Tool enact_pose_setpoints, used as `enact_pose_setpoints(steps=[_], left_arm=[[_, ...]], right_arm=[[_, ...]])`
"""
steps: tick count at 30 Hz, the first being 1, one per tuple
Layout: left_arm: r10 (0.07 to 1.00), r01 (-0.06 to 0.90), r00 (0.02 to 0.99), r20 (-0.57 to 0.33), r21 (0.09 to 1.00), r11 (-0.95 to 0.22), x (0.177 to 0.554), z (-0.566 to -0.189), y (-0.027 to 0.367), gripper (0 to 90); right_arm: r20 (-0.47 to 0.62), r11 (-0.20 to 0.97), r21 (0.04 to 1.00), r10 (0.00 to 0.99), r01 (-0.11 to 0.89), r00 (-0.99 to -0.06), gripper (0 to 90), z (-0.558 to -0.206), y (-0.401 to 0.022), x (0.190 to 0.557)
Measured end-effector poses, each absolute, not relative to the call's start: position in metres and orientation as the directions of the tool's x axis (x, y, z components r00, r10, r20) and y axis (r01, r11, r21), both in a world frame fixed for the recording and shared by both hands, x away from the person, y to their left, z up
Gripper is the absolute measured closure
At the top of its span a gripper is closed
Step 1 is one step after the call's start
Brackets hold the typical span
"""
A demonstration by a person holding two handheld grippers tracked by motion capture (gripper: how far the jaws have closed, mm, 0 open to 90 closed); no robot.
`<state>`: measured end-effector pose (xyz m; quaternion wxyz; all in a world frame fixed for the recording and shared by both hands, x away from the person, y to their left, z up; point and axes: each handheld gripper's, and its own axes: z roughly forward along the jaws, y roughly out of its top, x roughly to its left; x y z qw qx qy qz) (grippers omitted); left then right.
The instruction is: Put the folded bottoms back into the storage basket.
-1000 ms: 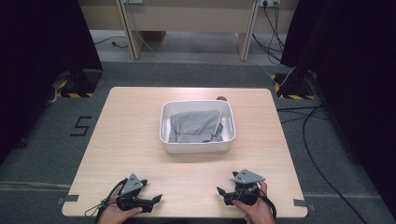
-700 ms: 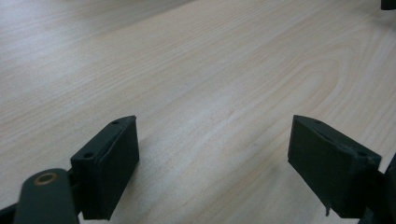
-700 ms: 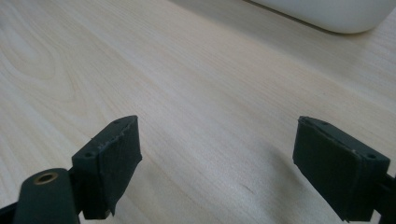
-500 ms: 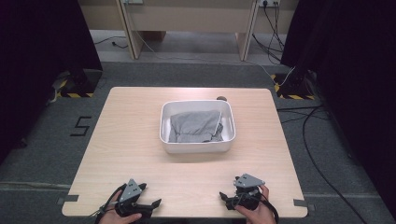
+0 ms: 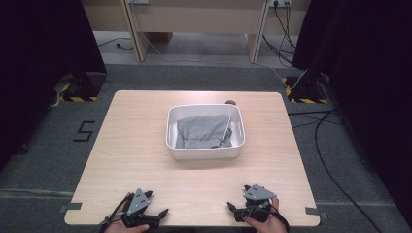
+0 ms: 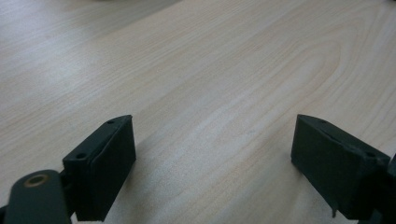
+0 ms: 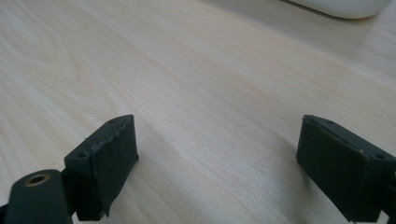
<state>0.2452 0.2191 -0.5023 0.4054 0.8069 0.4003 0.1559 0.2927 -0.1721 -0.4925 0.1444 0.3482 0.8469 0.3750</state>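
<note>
High view: grey cloth (image 5: 201,131) fills white tub (image 5: 204,153).

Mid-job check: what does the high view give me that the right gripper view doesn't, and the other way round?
High view: the grey cloth lying inside the white tub, mid-table. Right gripper view: a close look at the right tongs, jaws wide apart over bare wood, nothing between them. Shared: the wooden table and the tub's white wall.
</note>
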Motion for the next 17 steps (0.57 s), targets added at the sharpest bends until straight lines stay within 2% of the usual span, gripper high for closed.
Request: enact_pose_setpoints(steps=[17], left_arm=[[0.772, 0.521, 0.632, -0.072, 0.776, -0.355, 0.2456, -0.502, 0.219, 13.0]], right_arm=[[0.02, 0.473, 0.738, 0.698, 0.481, -0.716, 13.2, -0.4928, -0.1719, 0.2925]])
